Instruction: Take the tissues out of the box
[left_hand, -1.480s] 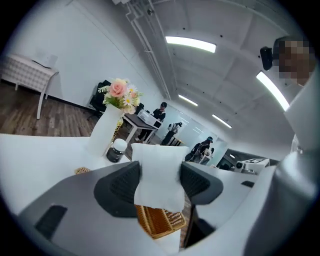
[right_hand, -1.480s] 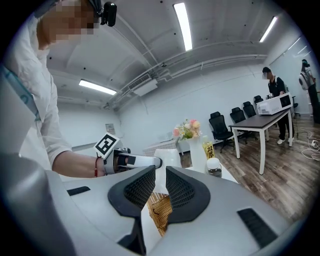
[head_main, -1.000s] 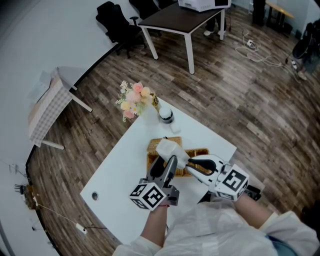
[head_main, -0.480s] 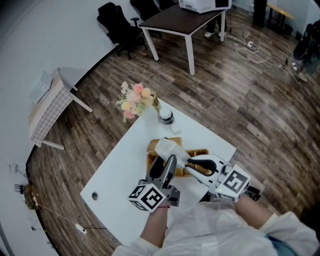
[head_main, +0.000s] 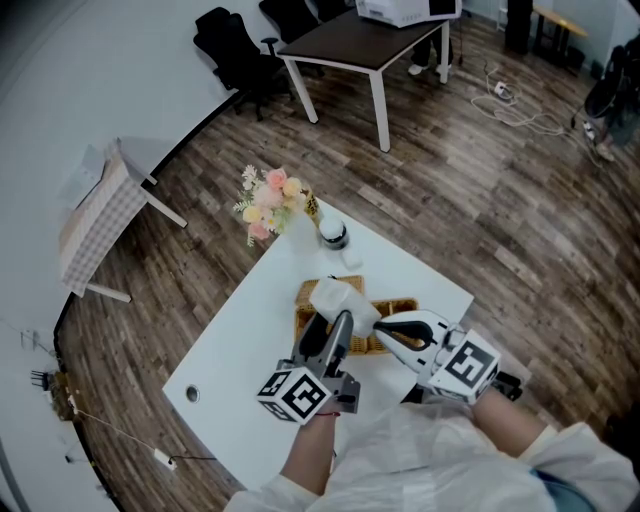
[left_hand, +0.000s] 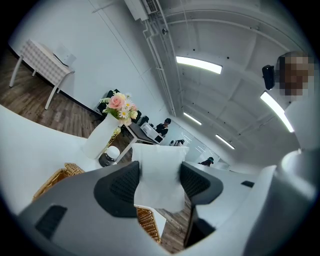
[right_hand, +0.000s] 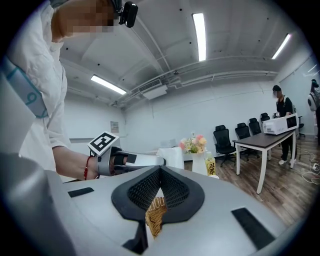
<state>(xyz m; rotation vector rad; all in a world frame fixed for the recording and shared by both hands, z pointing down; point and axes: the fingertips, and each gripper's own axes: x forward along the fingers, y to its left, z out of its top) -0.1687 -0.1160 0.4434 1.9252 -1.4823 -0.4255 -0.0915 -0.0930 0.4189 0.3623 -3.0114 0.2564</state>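
Table (head_main: 240, 350) w/ flowers (head_main: 268, 200) behind basket (head_main: 402, 305), tissue (head_main: 335, 297)

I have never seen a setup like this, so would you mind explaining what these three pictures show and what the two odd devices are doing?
There is no robot here: a person holds a hand-operated two-jaw gripper in each hand. One picture comes from a camera on the person's head, looking steeply down. The other two come from cameras riding on the grippers, each looking along its own jaws. On the white table stand a woven box, a vase of flowers and a small bottle. The left gripper is closed on a white tissue, held over the box. The right gripper is closed too, apparently pinching the box's rim to steady it.
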